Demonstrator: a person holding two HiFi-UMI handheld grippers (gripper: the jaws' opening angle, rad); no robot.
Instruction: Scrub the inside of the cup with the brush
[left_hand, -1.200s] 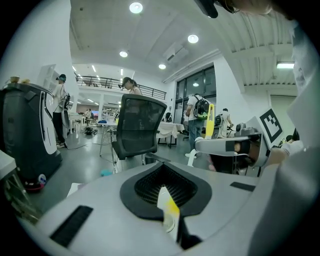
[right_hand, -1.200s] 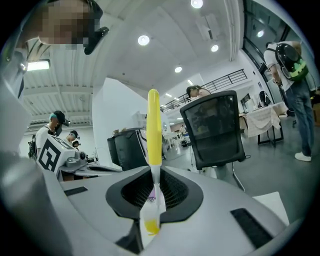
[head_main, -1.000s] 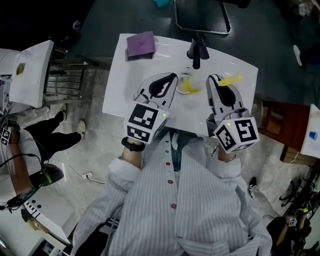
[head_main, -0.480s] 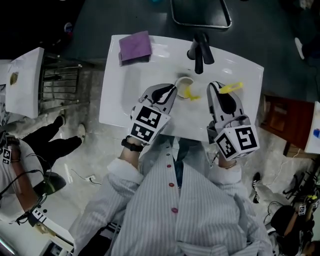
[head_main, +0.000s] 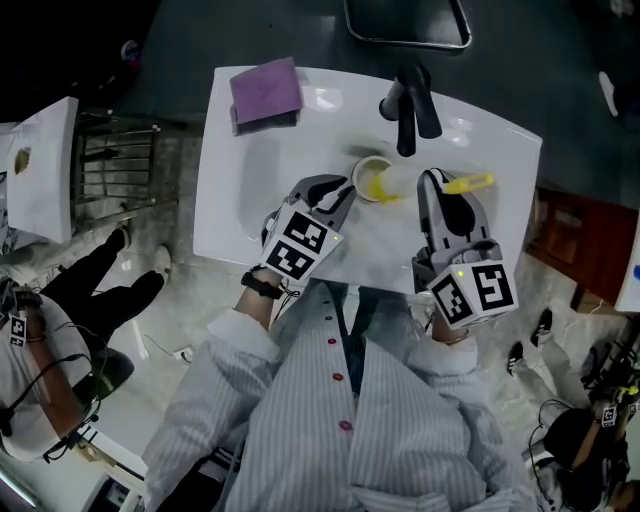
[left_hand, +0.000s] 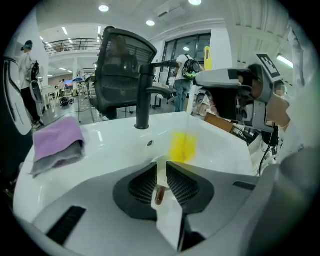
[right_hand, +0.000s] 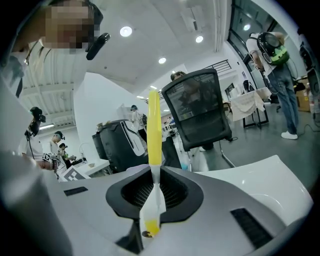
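Head view, steeply down. White sink (head_main: 250, 200) with straight left side, curved rear edge and its front edge close against the person's striped shirt (head_main: 380, 420); purple cloth (head_main: 266, 92) at the far left corner, well apart from the work; black faucet (head_main: 408, 110) at rear centre, its spout reaching over the basin to end just behind the cup (head_main: 372, 178); bare white surface lies open to the left of the cup and between cup and cloth, while to the right the room narrows towards the right gripper (head_main: 437, 182). The cup stands upright in the middle of the basin, mouth up, with a yellow patch showing inside.

Left gripper (head_main: 344, 190) angled down at the cup's left rim; its jaws stand a narrow way apart, having just been opening, with the cup's near wall in the gap and the pads no longer pressing on it.

Right gripper beside the cup, apart from it, jaws clamped on the slim handle of the yellow brush (head_main: 470, 183); the brush's long axis lies crosswise to the jaws, running from the fingertips towards the sink's right edge; which end carries the bristles cannot be told.
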